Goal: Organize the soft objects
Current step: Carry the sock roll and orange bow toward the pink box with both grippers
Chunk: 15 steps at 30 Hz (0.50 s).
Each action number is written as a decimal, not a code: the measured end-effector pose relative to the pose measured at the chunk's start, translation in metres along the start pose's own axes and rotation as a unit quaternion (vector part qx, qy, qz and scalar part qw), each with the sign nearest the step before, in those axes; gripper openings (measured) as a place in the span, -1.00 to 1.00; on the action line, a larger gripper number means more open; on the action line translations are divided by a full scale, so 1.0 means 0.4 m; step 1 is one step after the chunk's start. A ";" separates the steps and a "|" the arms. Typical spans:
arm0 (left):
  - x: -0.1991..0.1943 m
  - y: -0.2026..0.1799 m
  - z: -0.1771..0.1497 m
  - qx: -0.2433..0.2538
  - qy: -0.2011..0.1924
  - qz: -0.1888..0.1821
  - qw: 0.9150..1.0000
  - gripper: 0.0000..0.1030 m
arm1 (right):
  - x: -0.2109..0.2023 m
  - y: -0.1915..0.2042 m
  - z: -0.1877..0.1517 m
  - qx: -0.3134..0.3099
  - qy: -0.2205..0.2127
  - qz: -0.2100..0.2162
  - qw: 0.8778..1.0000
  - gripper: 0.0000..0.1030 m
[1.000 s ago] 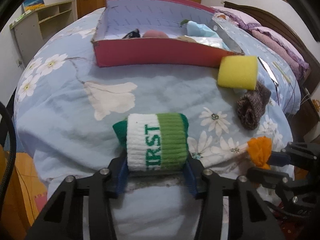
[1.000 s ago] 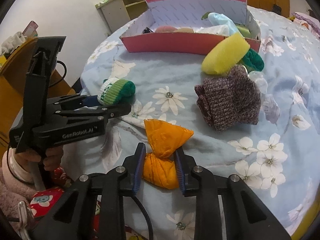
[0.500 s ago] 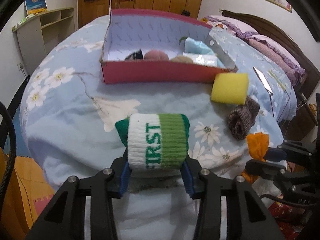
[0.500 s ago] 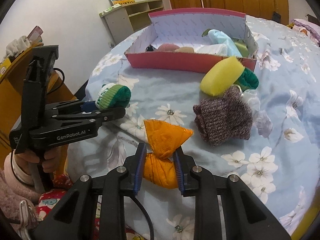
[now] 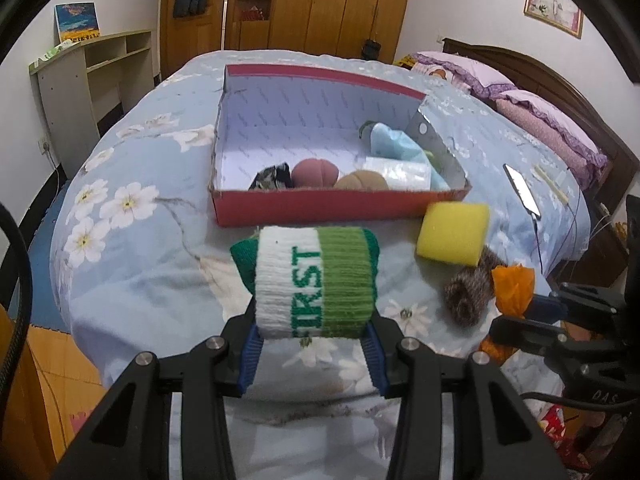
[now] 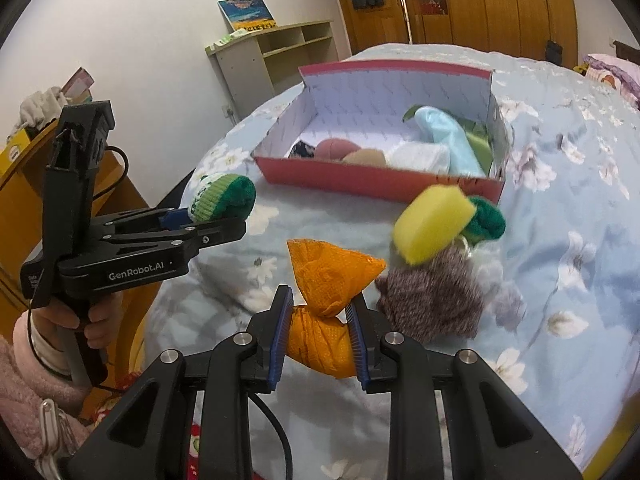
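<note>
The red box (image 5: 340, 210) on the bed already holds several soft things, while the left gripper (image 5: 312, 350) clamps a green-white sock roll (image 5: 316, 282), the right gripper (image 6: 318, 334) clamps an orange pouch (image 6: 324, 280), and a yellow sponge (image 5: 452, 232) and brown sock (image 6: 432, 300) wait outside.

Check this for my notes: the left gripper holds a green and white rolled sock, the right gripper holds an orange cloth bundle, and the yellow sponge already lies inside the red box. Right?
Not quite. The yellow sponge lies on the bedspread outside the red box, by its near right corner, as the left wrist view shows. The left gripper does hold the green and white rolled sock, and the right gripper the orange cloth bundle.
</note>
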<state>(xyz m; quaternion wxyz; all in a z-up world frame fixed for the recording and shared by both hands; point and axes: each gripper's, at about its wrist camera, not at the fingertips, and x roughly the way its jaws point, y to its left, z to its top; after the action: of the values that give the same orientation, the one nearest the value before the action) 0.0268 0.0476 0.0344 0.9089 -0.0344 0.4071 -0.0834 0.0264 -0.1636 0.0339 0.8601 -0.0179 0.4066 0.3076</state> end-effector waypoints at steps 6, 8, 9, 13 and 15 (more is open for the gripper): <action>0.002 0.000 0.041 0.004 -0.009 -0.003 1.000 -0.11 | -0.003 -0.007 0.052 -0.002 -0.013 -0.001 1.000 -0.45; 0.002 -0.001 0.059 0.005 -0.014 -0.004 1.000 -0.11 | -0.003 -0.008 0.067 -0.004 -0.016 -0.003 1.000 -0.45; 0.003 -0.001 0.067 0.005 -0.016 -0.003 1.000 -0.11 | -0.004 -0.008 0.079 -0.007 -0.019 -0.003 1.000 -0.45; 0.013 0.002 0.105 0.002 -0.022 0.000 1.000 -0.11 | -0.003 -0.015 0.115 -0.011 -0.030 -0.005 0.999 -0.45; 0.017 0.004 0.120 -0.001 -0.023 0.000 1.000 -0.11 | 0.000 -0.022 0.137 -0.011 -0.036 -0.005 0.999 -0.45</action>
<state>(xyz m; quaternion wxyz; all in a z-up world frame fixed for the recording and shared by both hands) 0.0673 0.0476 0.0612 0.9182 -0.0367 0.3857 -0.0821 0.0690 -0.1556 0.0686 0.8755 -0.0184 0.3720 0.3077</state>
